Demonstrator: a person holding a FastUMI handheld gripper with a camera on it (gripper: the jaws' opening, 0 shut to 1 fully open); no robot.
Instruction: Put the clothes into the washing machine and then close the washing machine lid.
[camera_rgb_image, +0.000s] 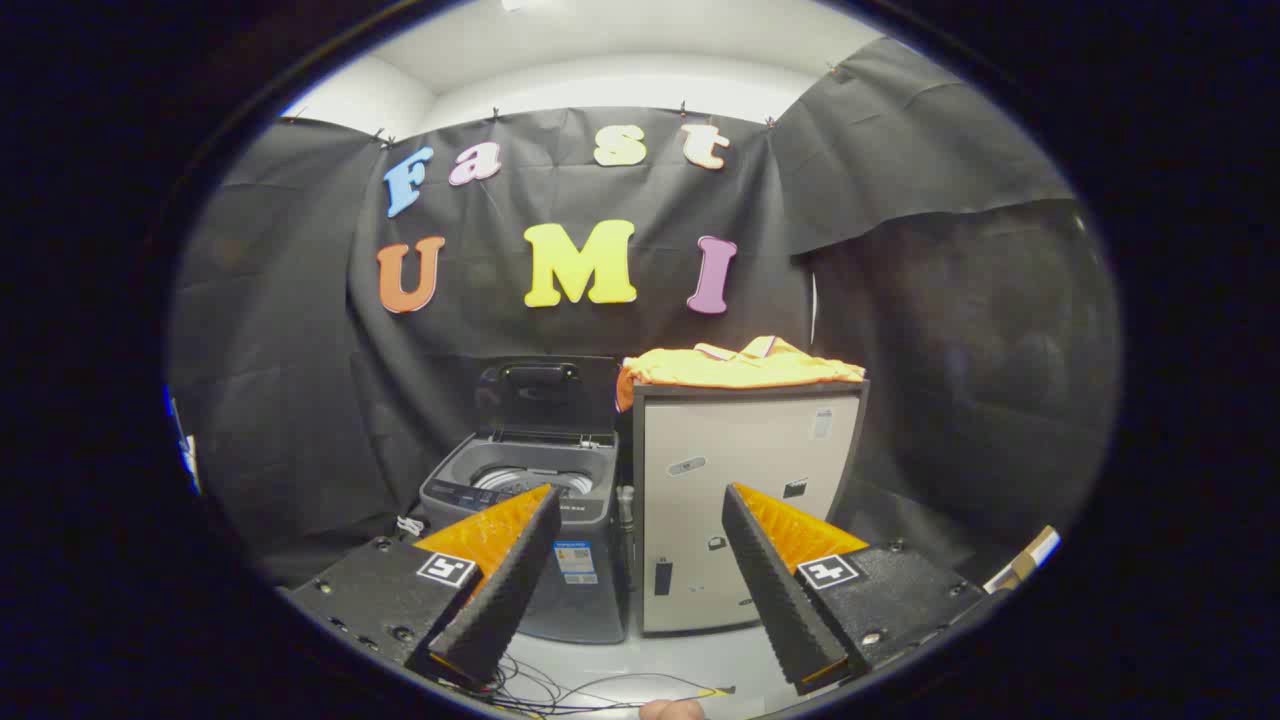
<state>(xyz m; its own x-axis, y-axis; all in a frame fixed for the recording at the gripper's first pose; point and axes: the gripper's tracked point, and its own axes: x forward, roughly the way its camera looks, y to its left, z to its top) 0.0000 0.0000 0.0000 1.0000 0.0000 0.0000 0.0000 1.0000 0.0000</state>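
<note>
A small grey top-loading washing machine (530, 500) stands on the floor beyond my left finger, its dark lid (540, 395) raised upright against the back cloth and the drum open. To its right stands a pale cabinet (745, 470), and a folded orange-yellow garment (735, 367) lies on its top. My gripper (640, 500) is open, well short of both, with nothing between its fingers; the gap between them frames the seam where machine and cabinet meet.
Black cloth walls close the booth behind and on both sides. Loose cables (560, 690) trail on the pale floor just below the fingers. A fingertip (672, 710) pokes in beneath them. A cardboard piece (1025, 560) sits low on the right.
</note>
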